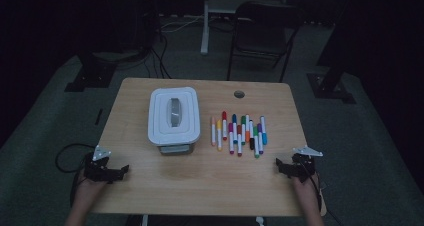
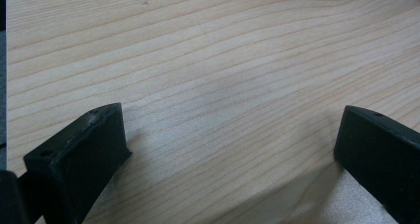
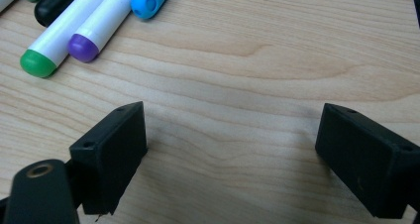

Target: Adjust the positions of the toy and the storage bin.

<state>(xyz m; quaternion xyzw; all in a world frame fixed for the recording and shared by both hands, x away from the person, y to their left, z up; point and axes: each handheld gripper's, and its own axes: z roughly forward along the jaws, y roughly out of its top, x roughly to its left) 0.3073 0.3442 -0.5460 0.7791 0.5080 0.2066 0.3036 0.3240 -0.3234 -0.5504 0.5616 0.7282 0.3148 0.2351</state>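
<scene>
A white lidded box (image 1: 174, 117) with a grey handle on its lid stands on the wooden table (image 1: 200, 178), left of centre. To its right lies a row of several coloured markers (image 1: 240, 132). My left gripper (image 1: 121, 171) rests at the table's front left corner; its jaws stand wide apart over bare wood (image 2: 233, 125). At the front right edge my right gripper (image 1: 280, 165) is open too, nothing between its jaws (image 3: 233, 125). In the right gripper view, green (image 3: 47, 48), purple (image 3: 96, 33) and blue (image 3: 151, 1) marker ends lie just ahead of it.
A round cable hole (image 1: 239, 94) sits near the table's far edge. Behind the table stand a dark folding chair (image 1: 262, 31) and a white desk leg (image 1: 205, 26). Black stand bases (image 1: 90, 78) and cables lie on the grey carpet.
</scene>
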